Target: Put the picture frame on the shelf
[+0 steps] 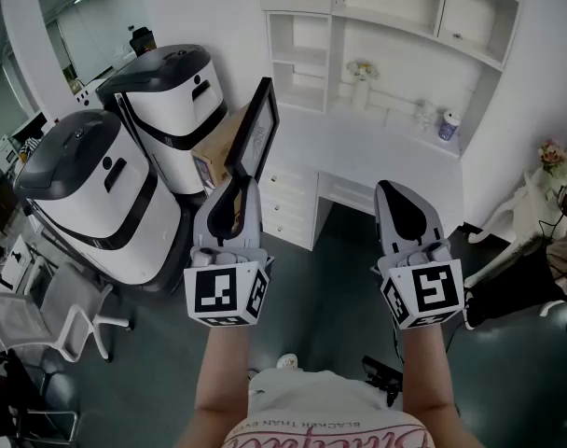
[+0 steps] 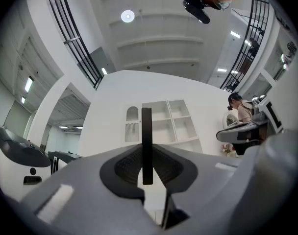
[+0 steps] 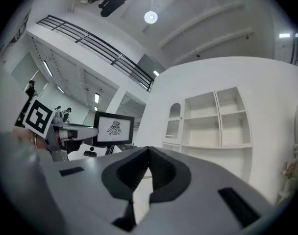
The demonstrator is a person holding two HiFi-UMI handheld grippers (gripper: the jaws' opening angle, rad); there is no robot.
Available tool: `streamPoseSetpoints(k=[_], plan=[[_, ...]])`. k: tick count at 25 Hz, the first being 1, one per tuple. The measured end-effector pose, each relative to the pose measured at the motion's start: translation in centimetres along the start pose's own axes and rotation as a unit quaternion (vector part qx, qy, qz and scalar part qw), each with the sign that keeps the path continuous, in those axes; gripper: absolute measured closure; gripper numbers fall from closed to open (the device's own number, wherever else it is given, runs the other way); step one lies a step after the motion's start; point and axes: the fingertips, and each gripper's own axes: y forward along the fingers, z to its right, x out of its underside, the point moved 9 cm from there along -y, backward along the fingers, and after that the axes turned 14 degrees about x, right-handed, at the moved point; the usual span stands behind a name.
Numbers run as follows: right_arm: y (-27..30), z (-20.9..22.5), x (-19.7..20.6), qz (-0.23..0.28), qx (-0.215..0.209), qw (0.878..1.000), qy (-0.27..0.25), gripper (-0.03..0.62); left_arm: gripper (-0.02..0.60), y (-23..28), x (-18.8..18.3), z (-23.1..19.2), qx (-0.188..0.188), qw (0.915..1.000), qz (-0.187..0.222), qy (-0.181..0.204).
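Left hand-held gripper (image 1: 235, 192) is sitting lower left of centre in the head view, jaws clamping the bottom edge of the frame (image 1: 255, 131). Frame is standing up out of the jaws, top leaning slightly toward the right of the picture, hanging in the air and not yet on the shelf (image 1: 395, 21).

Left gripper view is showing the frame (image 2: 147, 141) edge-on, as a thin black bar pinched between the pads.

Right hand-held gripper (image 1: 397, 192) is sitting lower right of centre, well apart from the left one. Its jaws are pressing together with nothing between them. Right gripper view is catching the frame (image 3: 113, 128) face-on at middle left: black border, white sheet, small dark drawing.

Further out, two white-and-black machines (image 1: 97, 194) are standing at the left of the head view, with a chair (image 1: 50, 315) at bottom left. A cardboard box (image 1: 218, 147) is sitting just behind the frame.

White table (image 1: 386, 152) with drawers (image 1: 288, 203) is running across upper centre, carrying a vase (image 1: 360, 87) and a jar (image 1: 449, 126) at the back. Shelf is hanging above it, upper right.
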Motion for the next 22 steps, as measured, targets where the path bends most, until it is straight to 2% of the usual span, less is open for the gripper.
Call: streamPoseSetpoints(k=[9,14,22], plan=[[2.0,-0.8,0.0,-0.005,0.027,1.000,-0.009,0.586,0.516,1.5,0.4,-2.4,0.023,0.9994,-0.006,0.025],[4.1,-2.4,0.7,-0.005,0.038,0.999,0.013,0.586,0.517,2.0,1.4,-5.0,0.039,0.9983,-0.013,0.041],[7.6,-5.4,1.5,-0.012,0.026,1.000,-0.007,0.586,0.516,2.8,3.3,-8.9,0.041,0.9982,-0.016,0.041]])
